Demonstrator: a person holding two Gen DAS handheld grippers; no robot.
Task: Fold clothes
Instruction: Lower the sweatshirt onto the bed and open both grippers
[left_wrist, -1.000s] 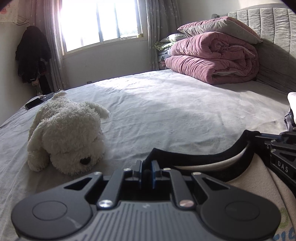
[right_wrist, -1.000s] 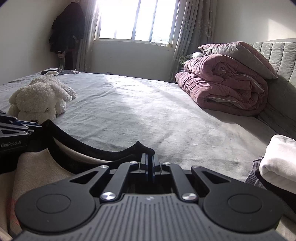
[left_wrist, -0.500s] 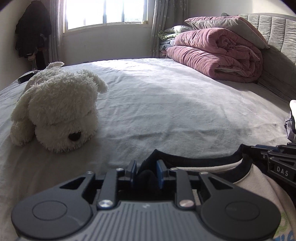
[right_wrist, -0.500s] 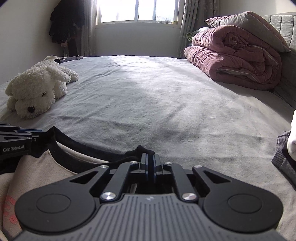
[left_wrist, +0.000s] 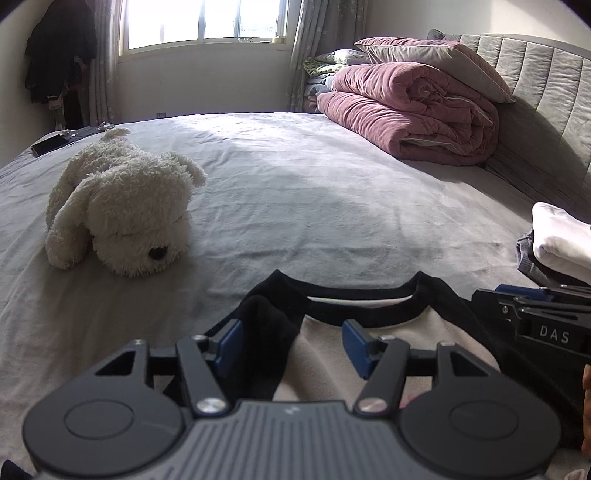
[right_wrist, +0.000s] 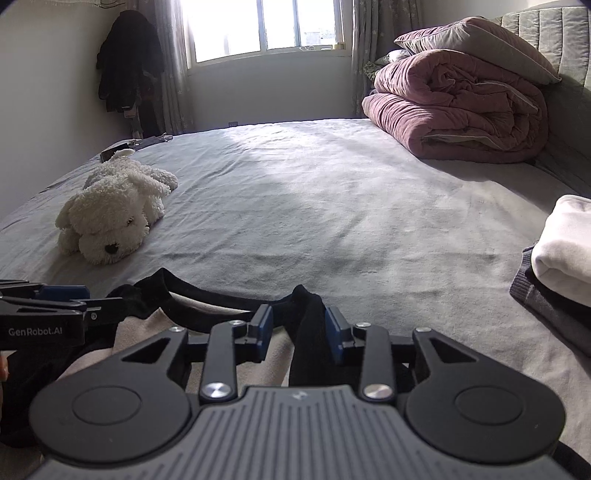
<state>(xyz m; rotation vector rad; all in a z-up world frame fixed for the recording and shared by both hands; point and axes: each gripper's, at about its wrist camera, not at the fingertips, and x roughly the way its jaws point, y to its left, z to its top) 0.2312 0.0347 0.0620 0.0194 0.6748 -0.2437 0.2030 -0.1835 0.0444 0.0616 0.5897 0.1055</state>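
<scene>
A cream shirt (left_wrist: 325, 332) with a black collar (left_wrist: 362, 293) and black shoulders lies flat on the grey bed sheet (left_wrist: 314, 206), neck toward the window. My left gripper (left_wrist: 292, 345) stands open over its left shoulder, where a black fold rises between the blue pads (left_wrist: 229, 343) without being pinched. My right gripper (right_wrist: 299, 330) is open too, with a ridge of the shirt's (right_wrist: 140, 328) black fabric loose between its pads (right_wrist: 334, 332). Each gripper shows at the edge of the other's view: the right gripper (left_wrist: 535, 325) and the left gripper (right_wrist: 44, 314).
A white plush dog (left_wrist: 122, 218) lies on the left of the bed. A rolled pink quilt (left_wrist: 406, 114) and pillow (left_wrist: 436, 62) sit against the padded headboard (left_wrist: 546, 110). Folded white and grey clothes (right_wrist: 561, 258) are stacked at the right. A phone (left_wrist: 50, 144) lies at the far left.
Both grippers came down to the sheet and opened, letting go of the black shoulder edges. The left opened first. The shirt now lies flat.
</scene>
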